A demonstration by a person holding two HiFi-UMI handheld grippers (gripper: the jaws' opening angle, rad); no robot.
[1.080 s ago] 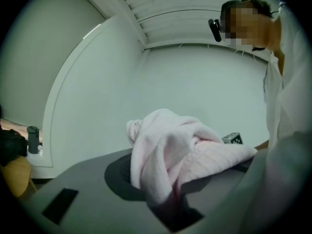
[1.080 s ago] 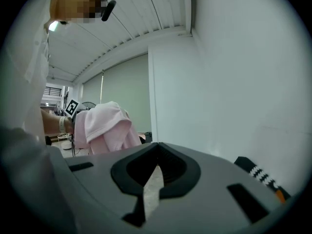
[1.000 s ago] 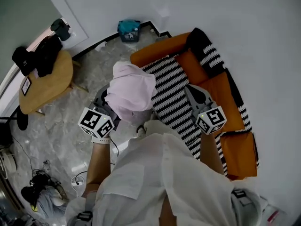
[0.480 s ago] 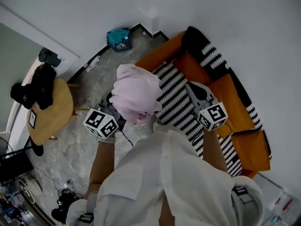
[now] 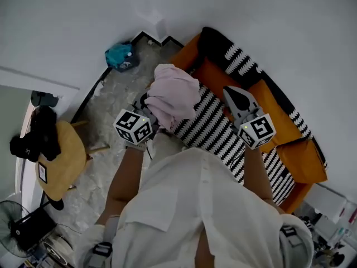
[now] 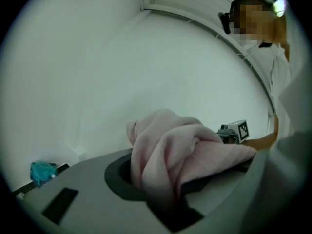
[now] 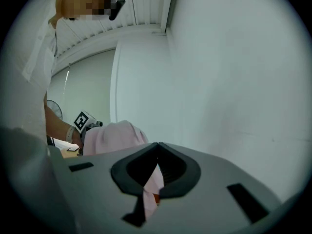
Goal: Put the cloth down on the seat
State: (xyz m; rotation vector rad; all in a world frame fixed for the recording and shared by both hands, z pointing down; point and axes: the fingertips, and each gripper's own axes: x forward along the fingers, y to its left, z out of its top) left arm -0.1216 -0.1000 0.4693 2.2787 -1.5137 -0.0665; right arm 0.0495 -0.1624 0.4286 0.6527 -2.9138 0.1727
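Note:
A bunched pink cloth (image 5: 175, 88) hangs over the near end of the sofa seat, which has a black-and-white striped cover (image 5: 215, 130) on orange cushions (image 5: 281, 121). My left gripper (image 5: 152, 108) is shut on the cloth, and its jaws are mostly buried in the folds. In the left gripper view the cloth (image 6: 170, 150) bulges up between the jaws of the left gripper (image 6: 168, 189). My right gripper (image 5: 233, 95) is shut and empty, raised above the seat to the right of the cloth. In the right gripper view the tips of the right gripper (image 7: 157, 144) meet, with the cloth (image 7: 114, 136) beyond at the left.
A round wooden table (image 5: 64, 163) with black items (image 5: 36, 141) stands at the left. A teal bag (image 5: 120, 54) lies on the marble floor (image 5: 117, 99) by the wall. A fan (image 5: 17, 230) is at the lower left. White walls close in behind the sofa.
Both grippers and the cloth have moved toward the sofa. The cloth was over the floor beside the seat's end and now hangs over its edge. Both grips are unchanged.

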